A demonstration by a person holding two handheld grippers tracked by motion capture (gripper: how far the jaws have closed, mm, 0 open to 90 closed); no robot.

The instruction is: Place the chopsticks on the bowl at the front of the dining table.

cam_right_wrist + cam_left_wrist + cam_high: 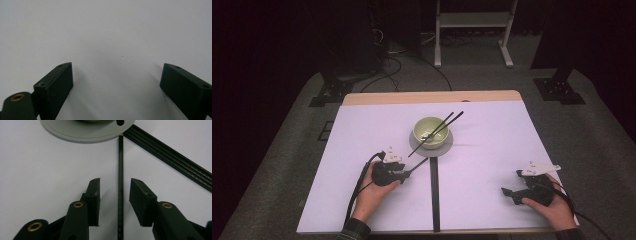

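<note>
A pale green bowl [437, 139] stands on a round grey plate [448, 146] at the table's middle. Two black chopsticks [443, 125] lie slanted across the bowl's rim. A third black chopstick [419, 165] lies on the white table, pointing from the plate toward my left gripper [408, 172]. In the left gripper view this chopstick [120, 170] runs between the jaws of my left gripper [115, 181], which is open, with a gap on each side. My right gripper [512, 182] rests at the right front, and the right gripper view has it [117, 65] wide open over bare white table.
A black grooved strip [434, 200] runs from the plate to the table's front edge; it [170, 157] passes just right of the left jaws. The plate's rim [75, 132] lies just ahead. A light wooden edge [432, 96] borders the far side; cables and stands sit on the floor beyond.
</note>
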